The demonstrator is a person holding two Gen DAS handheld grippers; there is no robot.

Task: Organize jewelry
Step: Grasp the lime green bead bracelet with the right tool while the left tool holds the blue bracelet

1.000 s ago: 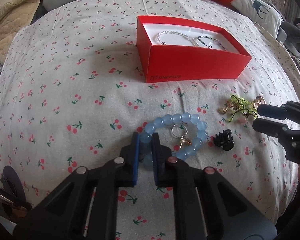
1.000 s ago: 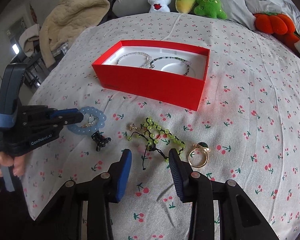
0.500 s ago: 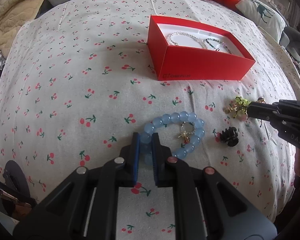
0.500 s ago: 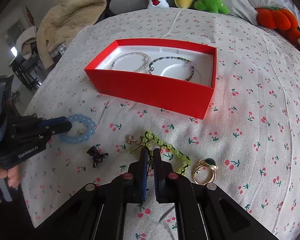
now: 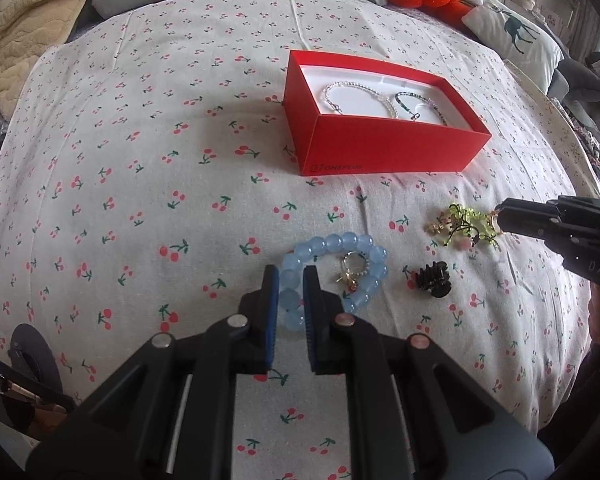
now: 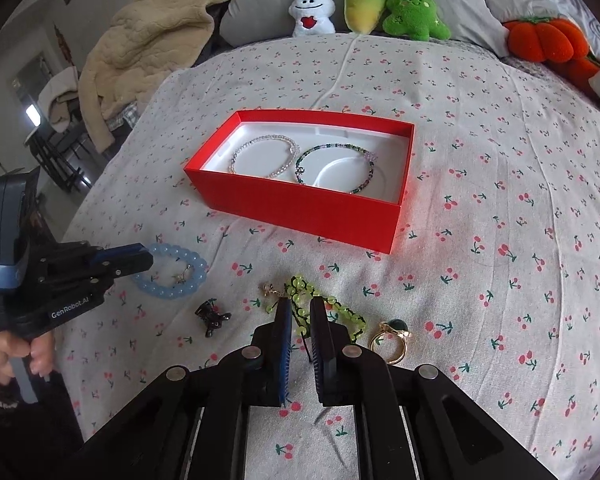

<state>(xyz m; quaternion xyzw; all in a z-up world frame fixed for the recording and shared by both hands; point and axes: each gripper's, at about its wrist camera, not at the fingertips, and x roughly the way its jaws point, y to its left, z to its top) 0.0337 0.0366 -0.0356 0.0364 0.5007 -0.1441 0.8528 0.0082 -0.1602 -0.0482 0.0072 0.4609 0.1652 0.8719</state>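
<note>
**Kid:** So what just changed?

**Helper:** The right gripper [image 6: 299, 322] was wide open over the green bead bracelet [image 6: 326, 308] a moment ago. Then its jaws snapped together on the beads. Now they have eased open a tiny bit, but the green beads and the black cord are between the pads, and the pads look like they press on them.

**Kid:** Is the bracelet up in the air?

**Helper:** I cannot tell. Most of it looks like it lies on the cherry sheet [image 6: 500, 200], near the gripper, with a gold ring [image 6: 392, 338] just beside it on the right.

**Kid:** And the other one?

**Helper:** The left gripper [image 5: 291, 284] is clamped on the blue bead bracelet [image 5: 340, 276]. That grip looks the same as before (its jaws opened just a hair). A small shiny charm [image 5: 350, 274] sits inside the blue loop, and a black hair clip [image 5: 434, 280] lies just to its right.

**Kid:** Where do they go?

**Helper:** Into the red box [image 6: 312, 208], I think. It sits farther back, well apart from both grippers. Two thin bracelets already lie inside it.

**Kid:** So what does that mean?

**Helper:** Both hands now have a bracelet each. Next I would guess they lift and carry them to the box. The green one has loose cords, so it might snag the little gold earring [image 6: 269, 290] next to it.
</note>
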